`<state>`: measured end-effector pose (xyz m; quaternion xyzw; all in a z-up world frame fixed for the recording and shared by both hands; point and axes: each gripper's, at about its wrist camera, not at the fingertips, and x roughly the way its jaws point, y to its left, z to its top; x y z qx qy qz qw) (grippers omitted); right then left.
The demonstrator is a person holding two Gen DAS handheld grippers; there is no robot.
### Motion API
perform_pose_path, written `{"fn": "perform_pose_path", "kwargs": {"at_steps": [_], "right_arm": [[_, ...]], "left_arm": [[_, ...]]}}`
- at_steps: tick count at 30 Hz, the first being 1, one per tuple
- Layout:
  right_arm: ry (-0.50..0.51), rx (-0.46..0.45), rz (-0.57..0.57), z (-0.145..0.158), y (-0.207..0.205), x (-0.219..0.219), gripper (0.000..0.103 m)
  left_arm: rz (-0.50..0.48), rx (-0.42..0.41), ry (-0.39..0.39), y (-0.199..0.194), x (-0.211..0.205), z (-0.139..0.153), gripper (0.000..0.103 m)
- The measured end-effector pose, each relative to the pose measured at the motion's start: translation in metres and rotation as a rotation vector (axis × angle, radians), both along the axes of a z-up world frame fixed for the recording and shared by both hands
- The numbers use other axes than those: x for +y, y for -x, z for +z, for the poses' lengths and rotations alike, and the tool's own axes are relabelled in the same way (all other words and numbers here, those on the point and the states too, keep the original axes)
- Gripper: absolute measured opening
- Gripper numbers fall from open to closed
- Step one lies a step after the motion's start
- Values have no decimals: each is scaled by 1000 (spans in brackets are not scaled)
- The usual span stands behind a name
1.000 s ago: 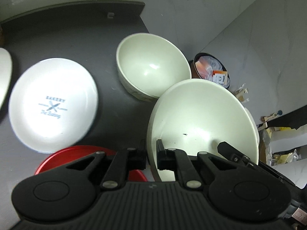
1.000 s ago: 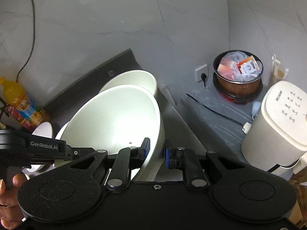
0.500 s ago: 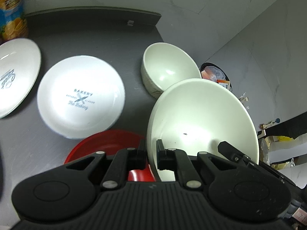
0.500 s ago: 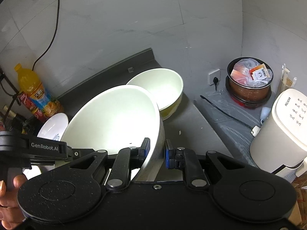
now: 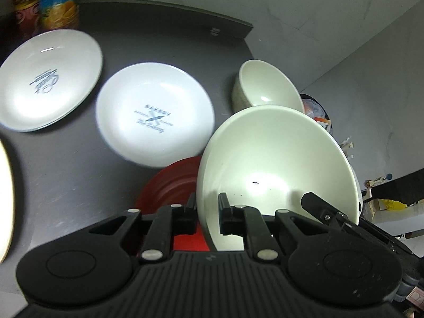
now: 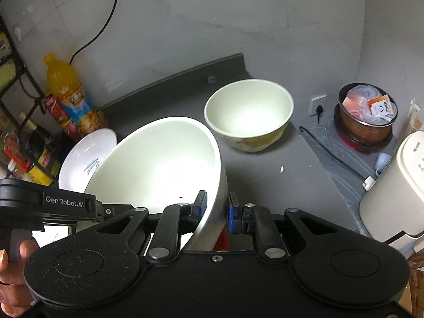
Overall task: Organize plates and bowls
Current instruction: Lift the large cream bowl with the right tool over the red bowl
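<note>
Both tongs are clamped on the rim of one big bowl (image 5: 275,159), one on each side. The left tongs (image 5: 207,213) pinch the left edge and the right tongs (image 6: 214,209) pinch the right edge. The big bowl is up in the air, tilted, above the dark counter (image 5: 66,180) and partly over a red plate (image 5: 169,185).

The sorting looks like it has only just begun. Nothing is stacked yet. A smaller bowl (image 6: 249,115) sits alone near the back corner. Two white plates lie flat side by side, one with writing in the middle (image 5: 155,114) and one further left (image 5: 49,79)

The big bowl is empty except for a tiny dark speck. The smaller bowl is empty too. Off the counter, a brown pot (image 6: 367,116) is full of packets
</note>
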<state>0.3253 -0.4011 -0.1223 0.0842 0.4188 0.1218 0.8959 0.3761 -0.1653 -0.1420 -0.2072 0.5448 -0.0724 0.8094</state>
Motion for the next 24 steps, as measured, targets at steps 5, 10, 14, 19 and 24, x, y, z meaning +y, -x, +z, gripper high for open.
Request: {"fn": "perform_pose_path", "kwargs": {"at_steps": [5,10,14,19,24], "right_arm": [[9,29,30,-7,3,10,16],[14,51,47,-14,4,14,16],[14,64,52,-20,3,18,16],[33,69,62,-27,2,25,15],[43,78,47,-35,-1,28,12]], "left_arm": [[22,25,-4,7,11,-8,12],[38,54,-6,12,17,-18,12],[48,83,-15,15,18,-26,12],[70,113,-27,16,21,-35,12],[76,127,-33,15,24,-39,13]]}}
